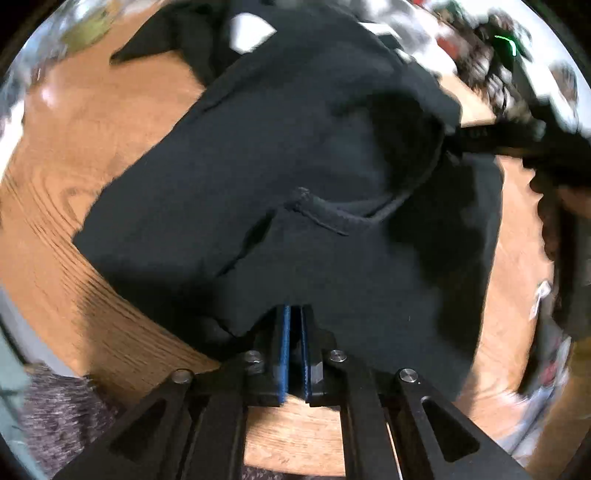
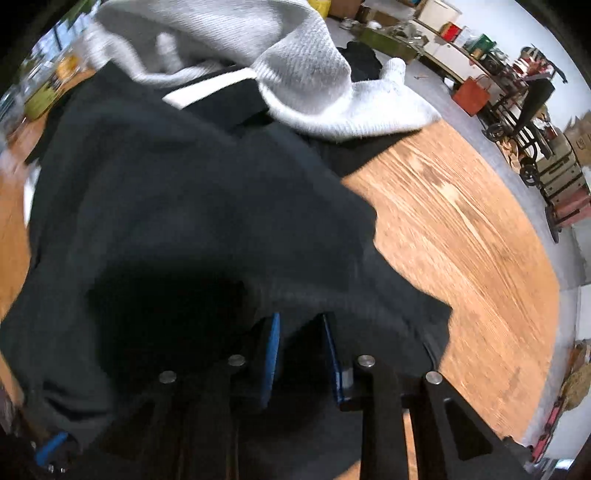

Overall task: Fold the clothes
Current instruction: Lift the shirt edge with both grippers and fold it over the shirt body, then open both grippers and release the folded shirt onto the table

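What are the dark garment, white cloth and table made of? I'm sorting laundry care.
Dark garment: soft matte knit, probably cotton jersey; stitched hems. White cloth: thicker ribbed knit, maybe fleece or waffle cotton. Table: wood or wood-look laminate; grain visible, slight sheen.

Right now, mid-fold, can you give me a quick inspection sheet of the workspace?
Surface: wooden table, bare wood right of the cloth.
Job's things: black garment spread and rumpled across the table.
Clutter: grey-white knit garment heaped over the black one's far edge.
Grippers: left claw shut, its pads nipping the black garment's near edge; right claw parted, dark cloth between the pads, grip uncertain.
Cables: nothing seen.
Surroundings: carts and shelves of boxes on a grey floor beyond the table.
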`<state>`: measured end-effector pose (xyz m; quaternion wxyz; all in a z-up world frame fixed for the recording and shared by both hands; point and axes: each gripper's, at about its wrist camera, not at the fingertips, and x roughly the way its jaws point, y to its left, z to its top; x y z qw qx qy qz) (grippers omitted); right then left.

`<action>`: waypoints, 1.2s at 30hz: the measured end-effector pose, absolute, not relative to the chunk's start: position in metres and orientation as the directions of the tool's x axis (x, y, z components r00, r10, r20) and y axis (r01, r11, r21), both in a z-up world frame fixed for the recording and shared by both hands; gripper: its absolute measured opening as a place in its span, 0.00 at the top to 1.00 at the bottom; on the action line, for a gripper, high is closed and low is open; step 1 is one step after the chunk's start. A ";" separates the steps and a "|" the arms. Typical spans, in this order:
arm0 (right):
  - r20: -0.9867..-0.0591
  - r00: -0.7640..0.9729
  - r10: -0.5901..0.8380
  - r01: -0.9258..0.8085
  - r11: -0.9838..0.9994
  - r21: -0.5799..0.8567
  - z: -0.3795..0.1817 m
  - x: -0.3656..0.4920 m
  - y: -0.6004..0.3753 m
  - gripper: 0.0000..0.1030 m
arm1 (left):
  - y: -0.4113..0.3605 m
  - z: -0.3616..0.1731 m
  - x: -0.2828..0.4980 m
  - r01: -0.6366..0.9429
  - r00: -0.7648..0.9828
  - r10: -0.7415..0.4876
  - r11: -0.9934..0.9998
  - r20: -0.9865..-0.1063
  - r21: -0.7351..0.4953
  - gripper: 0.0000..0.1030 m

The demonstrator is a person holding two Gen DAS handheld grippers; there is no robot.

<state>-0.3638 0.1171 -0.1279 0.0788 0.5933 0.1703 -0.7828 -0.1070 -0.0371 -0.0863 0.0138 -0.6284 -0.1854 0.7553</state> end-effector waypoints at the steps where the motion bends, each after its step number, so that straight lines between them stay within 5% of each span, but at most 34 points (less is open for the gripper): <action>1: -0.950 -0.305 0.061 0.314 -0.936 -0.161 -0.127 -0.368 0.118 0.75 | -0.048 -0.087 -0.108 0.242 -0.220 0.264 -0.918 -0.939 -0.315 0.93; 7: -0.934 -0.348 -0.083 0.227 -0.974 0.002 -0.108 -0.370 0.153 0.73 | -0.065 -0.078 -0.105 0.297 -0.235 0.219 -0.911 -0.947 -0.285 0.94; 10: -0.918 -0.385 -0.091 0.210 -0.978 0.009 -0.085 -0.344 0.175 0.62 | -0.038 -0.053 -0.096 0.165 -0.289 0.273 -0.930 -0.917 -0.329 0.93; 15: -0.936 -0.304 -0.180 0.377 -0.925 0.056 -0.078 -0.244 0.180 0.63 | 0.015 -0.050 -0.082 -0.073 -0.220 0.457 -0.888 -0.862 -0.453 0.93; 22: -0.909 -0.290 -0.300 0.429 -0.890 0.157 -0.077 -0.144 0.185 0.63 | -0.012 -0.070 -0.077 0.056 -0.209 0.514 -0.843 -0.832 -0.535 0.93; 27: -0.856 -0.497 -0.146 0.358 -0.932 -0.049 -0.068 -0.097 0.171 0.35 | -0.028 -0.069 -0.088 0.136 -0.259 0.514 -0.819 -0.818 -0.558 0.93; 34: -0.884 -0.461 -0.075 0.276 -0.959 -0.063 -0.099 -0.075 0.139 0.40 | -0.038 -0.088 -0.119 0.213 -0.155 0.294 -0.922 -0.943 -0.322 0.93; 36: -0.889 -0.454 -0.065 0.250 -0.967 -0.057 -0.107 -0.084 0.138 0.62 | -0.039 -0.100 -0.131 0.207 -0.100 0.294 -0.928 -0.950 -0.309 0.93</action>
